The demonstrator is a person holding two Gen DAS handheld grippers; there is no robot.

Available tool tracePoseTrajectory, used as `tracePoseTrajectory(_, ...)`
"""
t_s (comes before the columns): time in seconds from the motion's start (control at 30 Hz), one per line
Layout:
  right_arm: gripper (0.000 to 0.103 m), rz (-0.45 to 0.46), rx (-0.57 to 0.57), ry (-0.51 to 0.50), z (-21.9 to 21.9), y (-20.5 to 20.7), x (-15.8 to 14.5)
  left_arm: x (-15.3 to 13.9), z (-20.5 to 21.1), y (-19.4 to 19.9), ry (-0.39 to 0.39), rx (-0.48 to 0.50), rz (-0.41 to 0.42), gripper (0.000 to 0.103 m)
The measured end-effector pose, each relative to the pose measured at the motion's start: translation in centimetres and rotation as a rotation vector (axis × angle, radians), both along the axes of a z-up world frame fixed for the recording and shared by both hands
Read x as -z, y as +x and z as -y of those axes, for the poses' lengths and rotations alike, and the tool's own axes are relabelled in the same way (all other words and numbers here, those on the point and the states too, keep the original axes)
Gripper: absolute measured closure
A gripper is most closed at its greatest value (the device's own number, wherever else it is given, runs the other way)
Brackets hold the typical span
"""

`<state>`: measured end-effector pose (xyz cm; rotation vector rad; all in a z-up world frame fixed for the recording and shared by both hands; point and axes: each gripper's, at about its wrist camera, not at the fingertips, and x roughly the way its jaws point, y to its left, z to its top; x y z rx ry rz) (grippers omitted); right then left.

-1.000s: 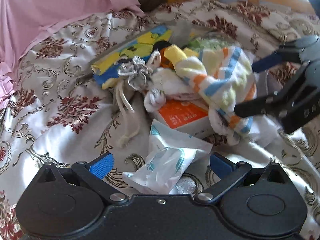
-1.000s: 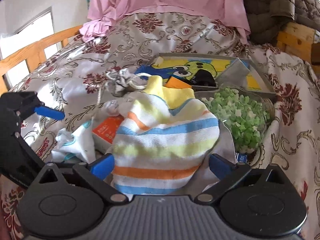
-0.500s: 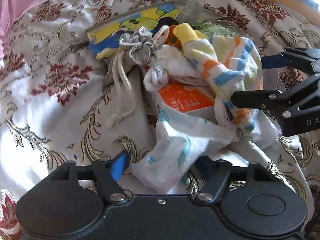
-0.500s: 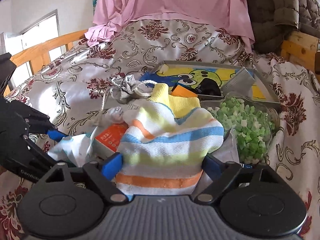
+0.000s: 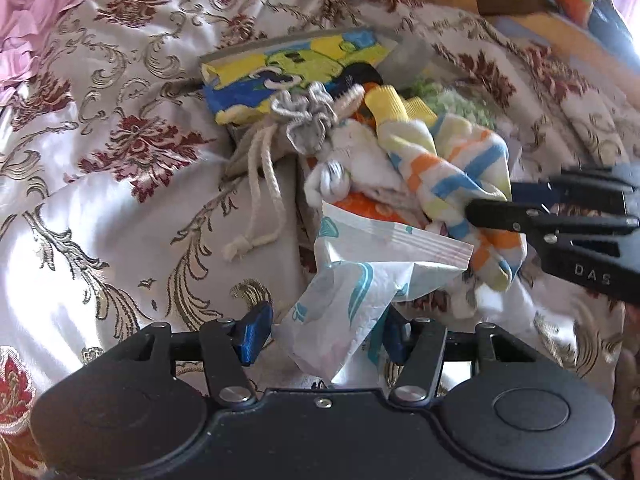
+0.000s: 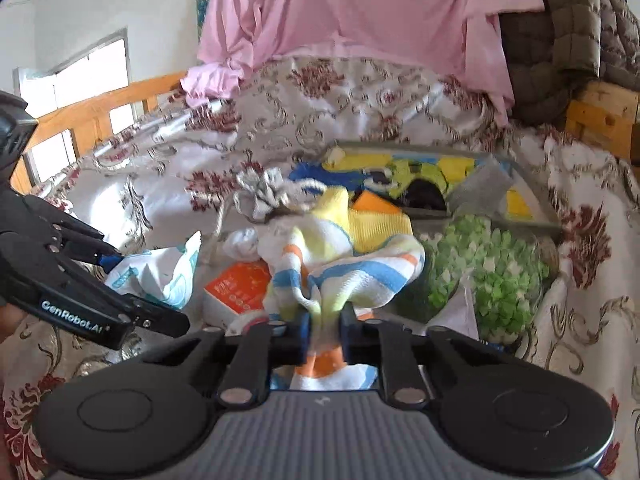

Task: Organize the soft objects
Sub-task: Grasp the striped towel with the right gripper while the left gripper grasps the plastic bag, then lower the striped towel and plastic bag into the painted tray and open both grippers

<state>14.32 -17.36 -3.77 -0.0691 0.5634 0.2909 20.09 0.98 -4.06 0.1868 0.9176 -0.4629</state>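
A heap of soft things lies on the floral bedspread point(image 5: 120, 208). My left gripper point(image 5: 326, 336) is closing on a crumpled white and teal packet point(image 5: 352, 280), which sits squeezed between its blue pads. My right gripper point(image 6: 324, 328) is shut on the lower end of a striped sock point(image 6: 352, 272) with a yellow cuff. In the left wrist view the right gripper point(image 5: 492, 200) pinches that striped sock point(image 5: 452, 168) from the right. In the right wrist view the left gripper point(image 6: 148, 292) shows at the packet point(image 6: 160, 272).
A grey drawstring pouch point(image 5: 304, 120) and an orange box point(image 5: 360, 204) lie in the heap, beside a cartoon-printed tray point(image 5: 288, 64). A clear bag of green bits point(image 6: 496, 264) sits to the right. Pink cloth point(image 6: 360, 8) and a wooden bed frame point(image 6: 100, 112) lie behind.
Both grippers have closed: the right one from wide open to pinching the striped sock, which now bunches up. The left one narrowed around the packet and rolled, and the packet crumpled.
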Motion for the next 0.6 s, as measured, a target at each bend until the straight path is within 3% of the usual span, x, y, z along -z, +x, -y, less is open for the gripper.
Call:
tracePoseTrajectory(0.17, 0.089, 0.118, -0.023, -0.008, -0.2, -1.4, -1.3, -1.0, -0.3, -0.4, -0.040, -0.030, 0.048, 0.044)
tracePoseTrajectory(0.6, 0.089, 0.285, 0.005, -0.069, -0.8, -2.9, -2.6, -2.3, -0.8, -0.8, -0.119, -0.089, 0.159, 0.044)
